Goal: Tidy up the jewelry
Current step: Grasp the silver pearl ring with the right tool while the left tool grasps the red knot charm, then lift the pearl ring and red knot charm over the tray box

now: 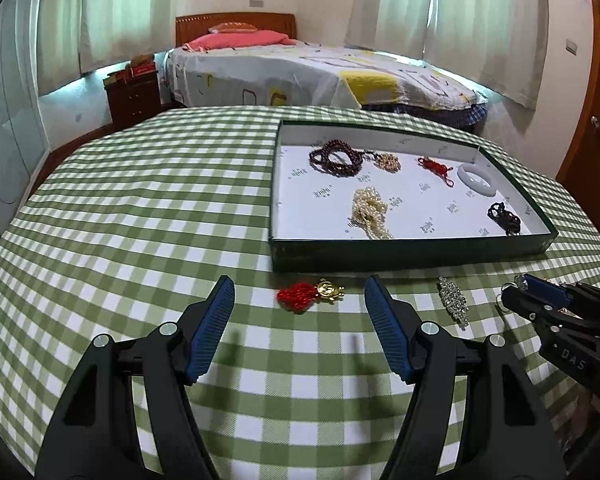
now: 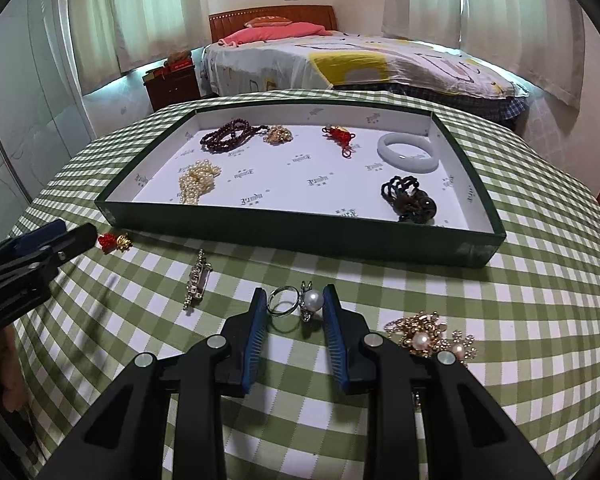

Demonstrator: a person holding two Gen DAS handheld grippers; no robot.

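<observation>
Six pieces already lie in the shallow dark-green cardboard tray with white lining (image 1: 412,254), seen from the left wrist: a dark red bead strand (image 1: 334,158), a small gold cluster (image 1: 388,161), a red knotted cord charm (image 1: 436,168), a pale white jade bangle (image 1: 476,179), a cream pearl strand (image 1: 370,212) and a dark brown bead bracelet (image 1: 505,216). The left hand-held gripper (image 1: 300,328) hangs with its jaws wide apart and nothing between them, above the worktop's green-and-white checked cloth (image 1: 140,220), lined up on a red tassel with a gold charm (image 1: 310,293) just before the tray. A silver rhinestone brooch (image 1: 454,300) lies further right.

From the right wrist, the right hand-held gripper (image 2: 295,316) has its blue pads drawn in on a silver ring with a grey pearl (image 2: 296,302); they look to touch both sides, with the ring on the cloth. A gold pearl-set brooch (image 2: 428,334) lies just right.

By this count, four pieces remain outside the tray, so the job looks a little past halfway.
</observation>
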